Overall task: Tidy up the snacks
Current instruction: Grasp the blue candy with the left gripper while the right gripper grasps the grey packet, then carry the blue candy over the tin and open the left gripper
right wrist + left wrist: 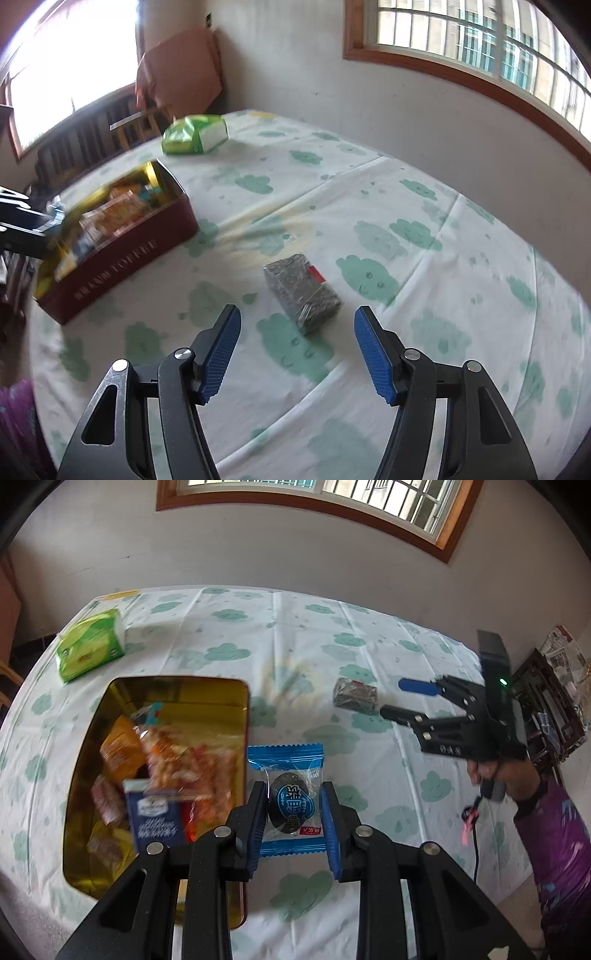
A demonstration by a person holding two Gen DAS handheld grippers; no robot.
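While the left gripper (293, 821) is clamping one blue-wrapped snack (291, 797) just right of the tin's (110, 266) rim, the right gripper (297, 349) is hanging with its jaws apart, empty, near one dark packet (301, 291) lying on bare tablecloth (424, 295); one green pack (194, 133) is sitting by the far edge.

Blue-wrapped snack packet (286, 794), dark round piece inside, pinched upright between the left fingers (258, 827) beside the open tin (92, 738) of mixed snacks. Dark grey wrapped block (302, 291), red label, flat on the surface just ahead of the spread right fingers (373, 354).
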